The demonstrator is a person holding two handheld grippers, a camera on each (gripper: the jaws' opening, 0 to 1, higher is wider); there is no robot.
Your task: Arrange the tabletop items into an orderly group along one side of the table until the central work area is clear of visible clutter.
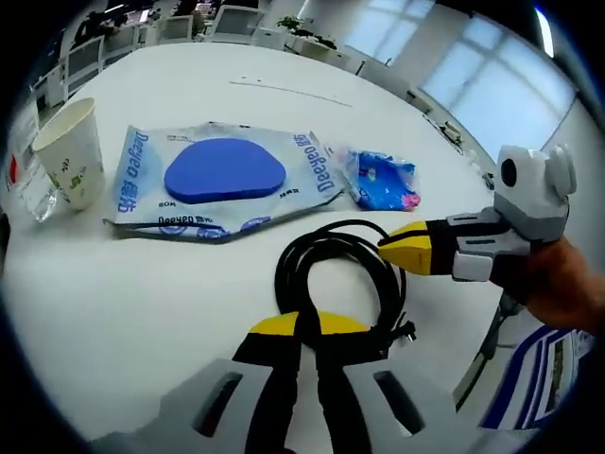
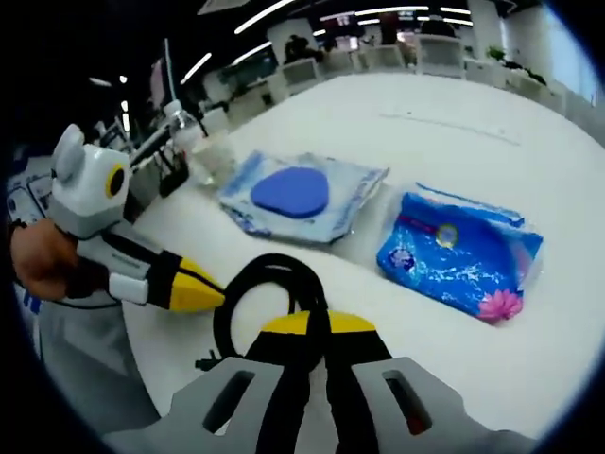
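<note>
Black cable [image 1: 336, 284], coiled in a loose loop, lay on the white table [image 1: 142, 312] at the near edge, and both grippers met at it. In the left gripper view, the left gripper [image 1: 307, 326] rose from 6 o'clock with its yellow-tipped jaws pressed together on the near strand of the coil. The right gripper [image 1: 402, 248] came in from 3 o'clock, held by a hand [image 1: 562, 284], its yellow tip touching the coil's far right side; whether those jaws pinched the cable there I could not tell. In the right gripper view, the right gripper's own jaws stood at 6 o'clock, drawn close over the cable with a strand running between them.

Beyond the coil, at 11 o'clock in the left gripper view, a clear packet with a blue pad [image 1: 225, 180] lay flat. A small blue printed pouch [image 1: 383, 180] sat just beside it at 1 o'clock. A paper cup [image 1: 71, 151] stood upright at 9 o'clock, near the packet's left end, with a clear plastic bottle [image 1: 28, 184] just beside it.
</note>
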